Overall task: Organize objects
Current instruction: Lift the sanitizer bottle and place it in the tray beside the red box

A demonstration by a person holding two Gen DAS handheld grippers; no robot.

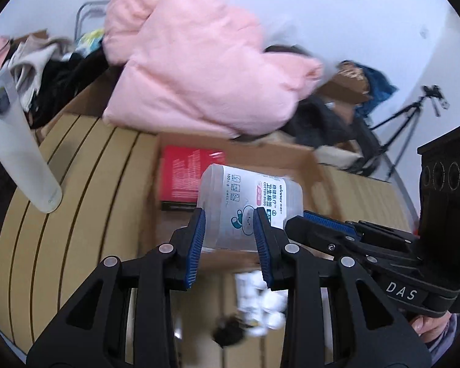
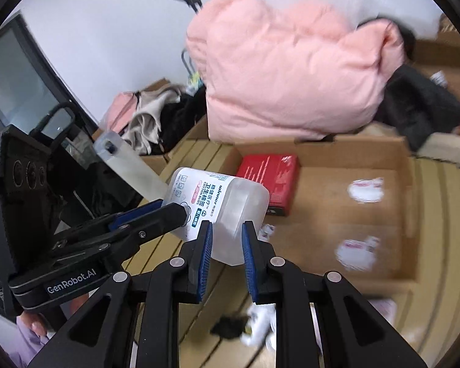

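Both grippers clamp cotton bud container (image 1: 248, 205), held mid-air over cardboard box (image 2: 352, 214). Left gripper (image 1: 230, 239) fingers grip one end, right gripper (image 2: 227, 248) fingers the other. Long axis runs 9-to-3 between them. Red box (image 2: 270, 181) inside at 12.
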